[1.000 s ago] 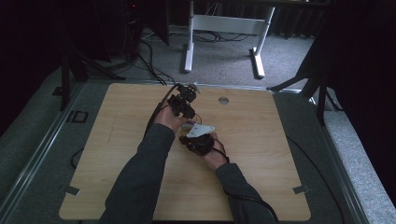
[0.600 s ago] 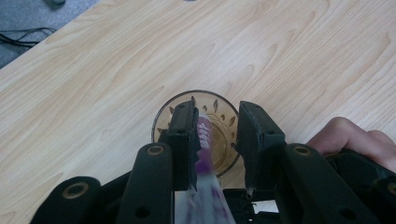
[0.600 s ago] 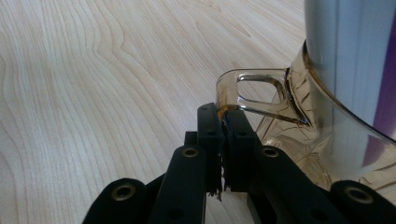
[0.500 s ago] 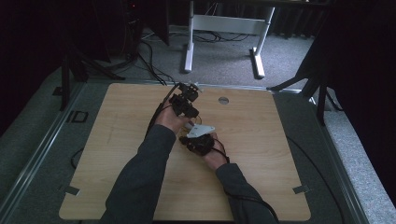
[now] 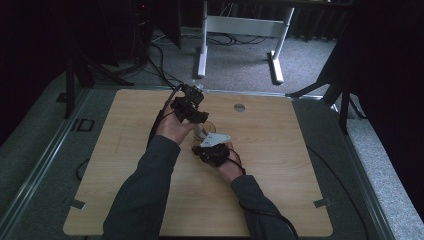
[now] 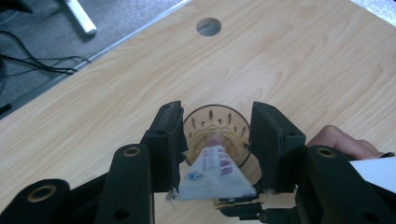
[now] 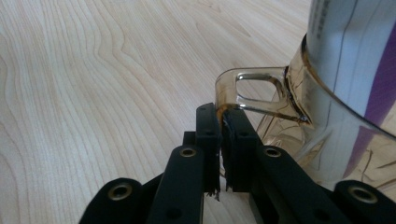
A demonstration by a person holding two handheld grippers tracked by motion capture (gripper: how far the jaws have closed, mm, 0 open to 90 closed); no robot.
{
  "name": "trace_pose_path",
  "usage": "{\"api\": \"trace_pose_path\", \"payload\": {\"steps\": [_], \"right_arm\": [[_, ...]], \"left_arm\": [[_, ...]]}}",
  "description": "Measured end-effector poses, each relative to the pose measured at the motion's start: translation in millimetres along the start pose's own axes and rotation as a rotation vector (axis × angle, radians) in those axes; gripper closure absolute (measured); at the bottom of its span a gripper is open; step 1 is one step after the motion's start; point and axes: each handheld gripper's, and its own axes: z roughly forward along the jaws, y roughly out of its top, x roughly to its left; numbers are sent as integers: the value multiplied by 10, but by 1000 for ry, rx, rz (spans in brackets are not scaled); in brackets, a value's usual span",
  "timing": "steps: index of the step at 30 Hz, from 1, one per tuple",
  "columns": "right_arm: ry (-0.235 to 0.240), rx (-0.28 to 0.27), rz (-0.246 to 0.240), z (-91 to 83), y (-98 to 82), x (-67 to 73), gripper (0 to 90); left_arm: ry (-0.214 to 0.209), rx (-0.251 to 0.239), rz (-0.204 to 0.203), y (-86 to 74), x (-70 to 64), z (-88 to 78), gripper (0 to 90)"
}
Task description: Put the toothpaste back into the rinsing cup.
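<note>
Amber cup [image 6: 215,128] mid-table [image 5: 280,165], right gripper [image 7: 220,122] pinched onto its handle [image 7: 252,91], left gripper [image 6: 215,140] above, clamping a white packet [image 6: 212,177] tipped into the cup's mouth

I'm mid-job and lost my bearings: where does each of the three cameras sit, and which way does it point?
High view: above the person's side, looking forward and down on the table; forearms, left gripper and right gripper show.
Left gripper view: rides the left gripper, looking down into the amber cup past a sachet.
Right gripper view: rides the right gripper, low over the table, jaws pinching the cup's handle.
Both gripper views share the cup.
</note>
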Motion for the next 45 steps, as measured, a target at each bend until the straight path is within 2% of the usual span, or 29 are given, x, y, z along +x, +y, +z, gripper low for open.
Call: {"api": "trace_pose_path", "payload": {"steps": [4,11,21,24,28,37,45], "right_arm": [[-7,5,1,10,-24,9,770],[-18,-8,8,-19,-12,-8,702],[-27,-16,30,-96,-61,-44,620],[-25,-20,47,-158,-99,-70,593],[-23,-11,56,-226,-145,-88,572],[-47,-1,80,-445,-272,-157,554],[-78,18,138,-648,-410,-253,539]], "left_arm": [[16,-8,-13,-27,59,-55,530],[49,-30,-43,-78,156,-135,514],[83,-63,-61,-148,259,-223,508],[94,-83,-86,-236,333,-217,504],[116,-83,-104,-305,395,-223,495],[128,-99,-116,-369,472,-252,492],[140,-81,-132,-465,537,-205,486]]}}
